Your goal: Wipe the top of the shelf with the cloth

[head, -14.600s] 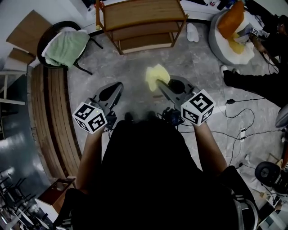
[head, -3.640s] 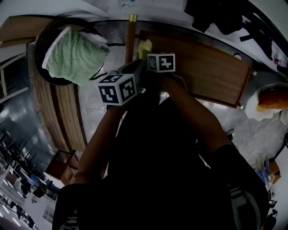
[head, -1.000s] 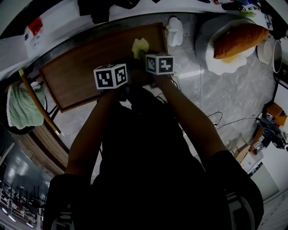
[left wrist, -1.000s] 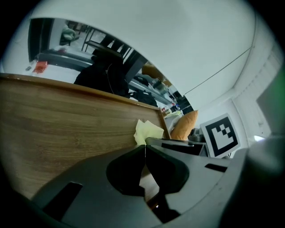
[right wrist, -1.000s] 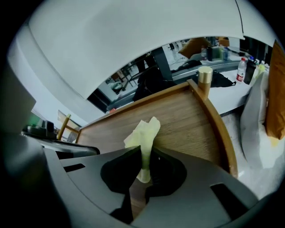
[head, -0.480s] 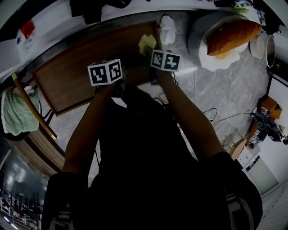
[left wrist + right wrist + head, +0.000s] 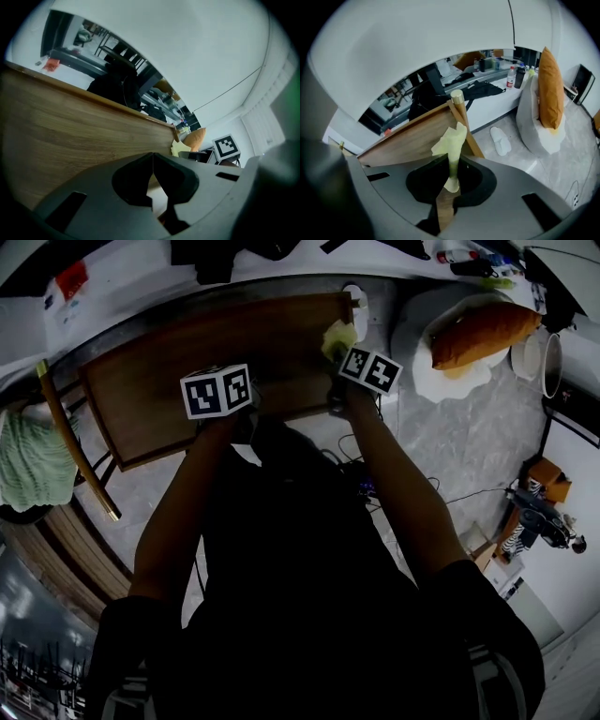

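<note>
The right gripper [image 7: 451,164] pinches the yellow cloth [image 7: 451,138] at the right end of the shelf [image 7: 187,362] top; the left gripper [image 7: 153,157], jaws pressed together and empty, is over the shelf's middle
</note>
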A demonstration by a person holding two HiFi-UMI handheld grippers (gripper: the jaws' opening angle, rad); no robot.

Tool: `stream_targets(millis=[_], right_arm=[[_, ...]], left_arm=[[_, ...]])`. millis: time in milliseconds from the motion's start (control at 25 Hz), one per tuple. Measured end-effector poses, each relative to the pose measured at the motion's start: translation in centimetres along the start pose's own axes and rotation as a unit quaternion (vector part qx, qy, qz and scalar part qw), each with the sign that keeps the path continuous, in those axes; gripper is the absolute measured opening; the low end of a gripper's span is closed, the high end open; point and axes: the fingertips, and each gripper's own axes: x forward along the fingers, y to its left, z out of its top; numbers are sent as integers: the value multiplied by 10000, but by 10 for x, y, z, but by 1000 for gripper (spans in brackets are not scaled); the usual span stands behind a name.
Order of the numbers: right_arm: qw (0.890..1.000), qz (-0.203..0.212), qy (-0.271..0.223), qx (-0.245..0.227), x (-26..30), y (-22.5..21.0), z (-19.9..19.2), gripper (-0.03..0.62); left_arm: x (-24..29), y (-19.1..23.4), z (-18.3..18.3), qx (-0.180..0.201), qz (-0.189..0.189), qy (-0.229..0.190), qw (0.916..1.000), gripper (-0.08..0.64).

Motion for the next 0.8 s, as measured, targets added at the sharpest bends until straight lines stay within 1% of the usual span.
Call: stream_targets(millis=[80,200,320,360,520,680,800], right_arm=[[9997,80,-93,-206,-10,19,3,41],[9967,514,-162,-601,-23,74,-4,41],[9905,1060,52,-872,-27,141,-31,41],[9881,1225,124,-920,-27,161,-40,41],[9758,1831,441,-1113,-23,244,-82,41],[9572,2356,795,-1479,-12,326,-130,41],[9444,2681,1006,-1615,-5,377,-161,41]], left_arm=[[-15,10,5,-78,41,-96,9999,11],[-42,28,12,-191,89,-262,9994,11],[-79,47,19,-624,136,-489,9968,11],[-93,54,22,-712,254,-568,9955,11],[-153,91,25,-772,982,-685,9898,11],[-212,125,22,-1104,1432,-883,9795,11],[-247,141,20,-1080,1685,-937,9753,11]])
